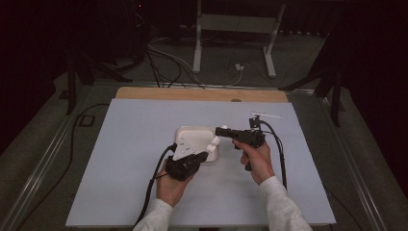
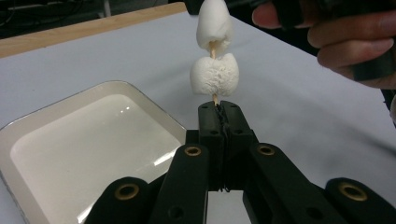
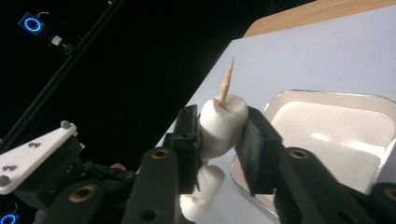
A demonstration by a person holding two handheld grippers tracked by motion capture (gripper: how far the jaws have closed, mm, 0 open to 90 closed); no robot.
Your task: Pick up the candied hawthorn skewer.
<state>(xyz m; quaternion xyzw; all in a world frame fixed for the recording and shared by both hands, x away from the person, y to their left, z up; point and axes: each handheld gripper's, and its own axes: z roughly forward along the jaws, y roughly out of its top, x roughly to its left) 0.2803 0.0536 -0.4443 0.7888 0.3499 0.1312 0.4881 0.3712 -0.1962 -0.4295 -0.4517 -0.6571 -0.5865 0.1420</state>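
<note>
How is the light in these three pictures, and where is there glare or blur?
High view: dim, the room behind the table nearly black. Left gripper view: brighter, with glare streaks on the tray; the hand at the top right is soft. Right gripper view: black background, glare on the tray floor, the near tongs slightly blurred around the marshmallow.

In the left gripper view, the tray [image 2: 28, 135] runs off the bottom-left edge, and the upper marshmallow [image 2: 213, 23] is cropped (top edge); the skewer's [image 2: 215, 98] foot is hidden between the jaws.
</note>
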